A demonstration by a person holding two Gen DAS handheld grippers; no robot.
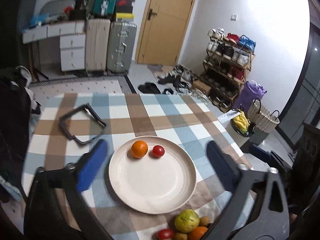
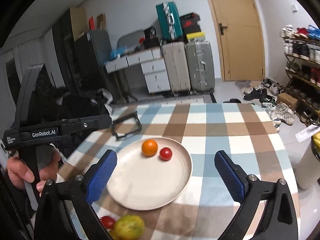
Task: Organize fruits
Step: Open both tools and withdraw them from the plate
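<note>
A: Since two fruits already sit on the plate (image 1: 152, 180), I'd mark this partly done. Orange (image 1: 139, 149) and small red tomato (image 1: 158, 151) lie side by side, just apart, on the far part of the plate, ahead of and between the jaws in both wrist views.

B: Jaws?

A: Left gripper (image 1: 158, 160): jaws spread wide, nothing between the pads. Right gripper (image 2: 166, 172): same, wide apart and empty. No fruit is held.

B: What's left?

A: A pile on the tabletop (image 1: 180, 112), nearer than the plate, low by the base of the jaws: a big yellow-green fruit (image 1: 187, 221), another red tomato (image 1: 165, 234), an orange piece (image 1: 198, 233), and what look like kiwis (image 1: 204, 221). Right view shows the yellow-green fruit (image 2: 129, 227) and the tomato (image 2: 107, 221) too; the rest is cut off.

B: Count?

A: Two placed, at least four to go, I'd judge. The plate has plenty of bare room on its near side.

B: Anything else?

A: A black frame (image 1: 82, 125) sits beyond the left jaw, away from the fruit.
</note>
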